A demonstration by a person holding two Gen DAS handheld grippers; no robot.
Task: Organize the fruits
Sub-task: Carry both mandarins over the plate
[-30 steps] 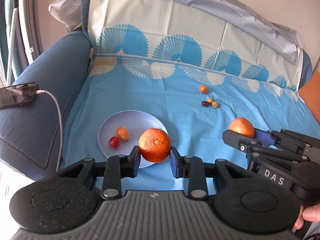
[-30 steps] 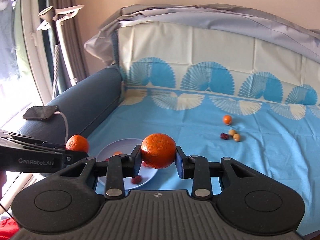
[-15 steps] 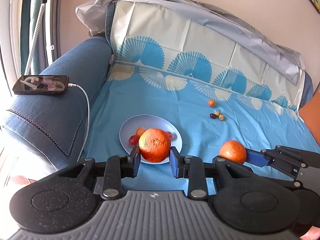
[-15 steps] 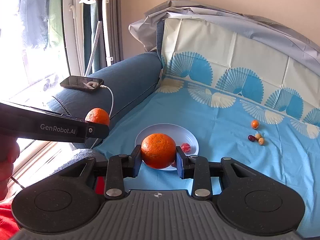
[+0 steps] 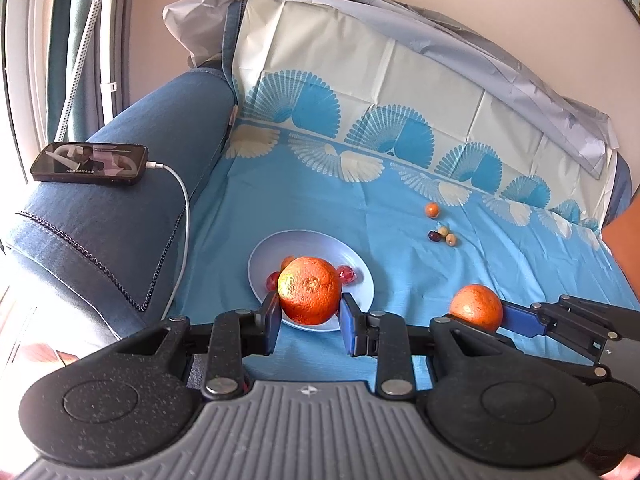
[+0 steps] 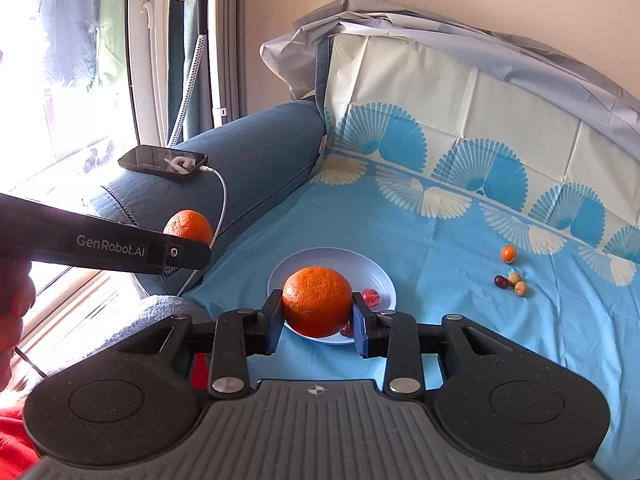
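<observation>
My left gripper (image 5: 309, 320) is shut on an orange (image 5: 309, 290) and holds it above the near rim of a pale blue plate (image 5: 316, 246). My right gripper (image 6: 317, 322) is shut on a second orange (image 6: 317, 301), also held above the plate (image 6: 348, 266). Small red fruits (image 5: 347, 274) and a small orange fruit lie on the plate, partly hidden by the oranges. The right gripper with its orange (image 5: 476, 306) shows at the right in the left wrist view. The left gripper with its orange (image 6: 189, 226) shows at the left in the right wrist view.
A small orange fruit (image 5: 432, 209) and a cluster of little dark and tan fruits (image 5: 442, 235) lie on the blue patterned sheet to the right. A phone (image 5: 90, 163) on a white cable rests on the blue sofa arm (image 5: 120, 216) at left. Window and steamer stand (image 6: 204, 40) are behind.
Both grippers have drawn back and up from the plate, each still holding its orange. The plate looks smaller and farther, and more of the sofa arm and phone shows.
</observation>
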